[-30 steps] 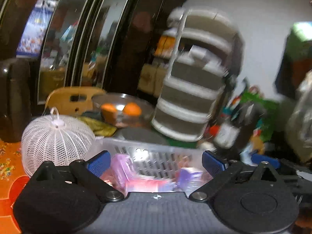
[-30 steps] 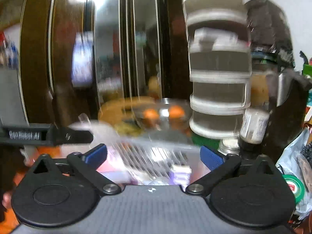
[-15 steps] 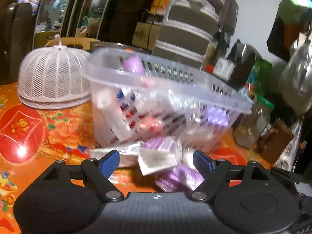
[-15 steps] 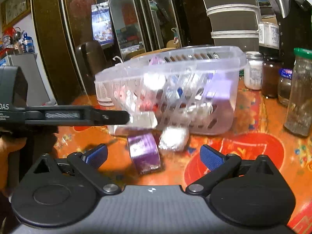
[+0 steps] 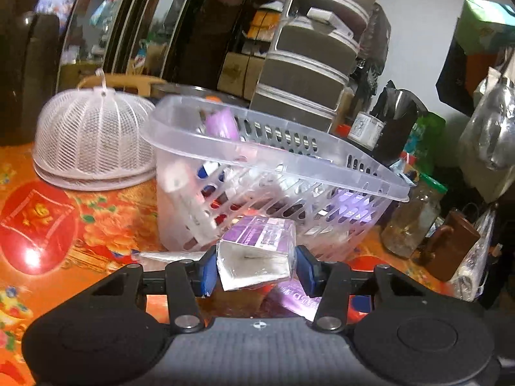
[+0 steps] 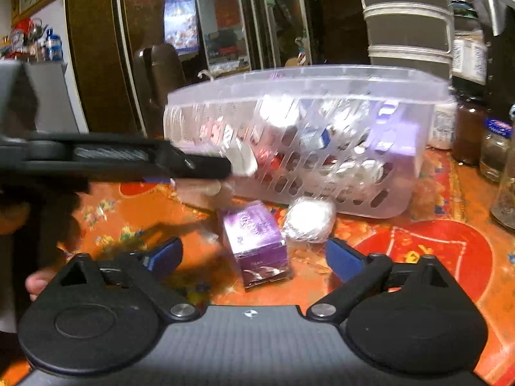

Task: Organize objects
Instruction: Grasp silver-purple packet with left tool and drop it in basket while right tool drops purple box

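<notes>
A clear plastic basket point(image 5: 276, 160) with slotted walls stands on the orange floral tablecloth point(image 5: 96, 222), filled with several small packets. My left gripper point(image 5: 256, 268) is shut on a purple and white packet point(image 5: 257, 251), held just in front of the basket. In the right wrist view the left gripper reaches in from the left with that packet point(image 6: 241, 160) at the basket's point(image 6: 309, 135) near wall. My right gripper point(image 6: 252, 254) is open and empty, low over the table. A purple box point(image 6: 257, 244) and a round white wrapped item point(image 6: 309, 222) lie between its fingers and the basket.
A white mesh food cover point(image 5: 93, 141) sits left of the basket. Stacked grey containers point(image 5: 309, 54) stand behind it. Glass jars point(image 6: 495, 148) line the right side, with a jar point(image 5: 415, 215) and a brown mug point(image 5: 454, 247) near the basket's right end.
My left gripper closed on the purple and white packet and lifted it off the table. Both views dropped from the cupboards to the table. My right gripper moved closer to the purple box.
</notes>
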Demonstrator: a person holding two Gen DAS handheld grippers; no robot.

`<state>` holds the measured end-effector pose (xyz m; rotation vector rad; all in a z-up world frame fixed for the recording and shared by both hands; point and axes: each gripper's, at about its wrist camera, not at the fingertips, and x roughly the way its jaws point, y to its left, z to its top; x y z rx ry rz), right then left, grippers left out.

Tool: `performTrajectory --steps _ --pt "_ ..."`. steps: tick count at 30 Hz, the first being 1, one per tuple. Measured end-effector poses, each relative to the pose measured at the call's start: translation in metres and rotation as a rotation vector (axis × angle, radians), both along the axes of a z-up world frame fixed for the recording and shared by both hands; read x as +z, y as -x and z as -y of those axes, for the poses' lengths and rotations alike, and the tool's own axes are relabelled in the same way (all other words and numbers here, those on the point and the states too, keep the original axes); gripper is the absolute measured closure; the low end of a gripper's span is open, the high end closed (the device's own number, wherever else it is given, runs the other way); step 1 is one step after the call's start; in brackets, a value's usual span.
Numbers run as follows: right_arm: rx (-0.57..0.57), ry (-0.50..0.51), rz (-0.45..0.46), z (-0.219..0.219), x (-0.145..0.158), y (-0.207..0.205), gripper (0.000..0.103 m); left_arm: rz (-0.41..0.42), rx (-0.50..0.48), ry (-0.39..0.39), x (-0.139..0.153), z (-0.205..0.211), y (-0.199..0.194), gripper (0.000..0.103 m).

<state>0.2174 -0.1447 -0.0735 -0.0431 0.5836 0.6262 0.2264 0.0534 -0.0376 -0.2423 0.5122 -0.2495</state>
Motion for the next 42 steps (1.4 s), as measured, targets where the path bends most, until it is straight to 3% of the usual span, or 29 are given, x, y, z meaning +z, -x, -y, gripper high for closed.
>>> performTrajectory --steps 4,7,8,14,22,26,30,33,35,38,42 --pt "0.012 0.027 0.010 -0.010 -0.001 -0.002 0.023 0.007 -0.003 -0.018 -0.002 -0.001 0.001 0.050" --pt "0.021 0.049 0.002 -0.013 -0.002 0.000 0.047 0.038 0.009 -0.030 0.000 -0.004 0.004 0.050" --pt "0.026 0.046 -0.004 -0.011 -0.002 0.001 0.062 0.045 0.009 -0.025 0.001 -0.004 0.004 0.050" --pt "-0.015 0.018 0.051 0.003 0.002 0.018 0.062 0.095 0.026 -0.030 0.006 -0.008 0.011 0.050" --pt "-0.081 -0.118 0.078 0.045 0.015 0.046 0.062 0.137 -0.028 -0.049 0.009 0.006 0.025 0.050" --pt "-0.090 -0.161 0.154 0.063 0.046 0.061 0.062 0.263 -0.011 -0.029 0.034 0.008 0.049 0.050" --pt "-0.088 -0.116 0.256 0.060 0.104 0.040 0.062 0.302 0.021 -0.001 0.083 -0.001 0.037 0.050" --pt "-0.091 -0.041 0.286 0.046 0.143 -0.008 0.062 0.265 0.112 -0.066 0.114 0.000 -0.002 0.050" --pt "-0.125 0.036 0.233 0.034 0.155 -0.055 0.062 0.184 0.169 -0.150 0.120 0.003 -0.037 0.050" --pt "-0.124 0.033 0.137 0.025 0.156 -0.101 0.062 0.083 0.140 -0.118 0.113 -0.001 -0.069 0.050" --pt "-0.122 0.074 0.122 0.005 0.141 -0.123 0.061 0.037 0.103 -0.094 0.100 0.003 -0.087 0.048"
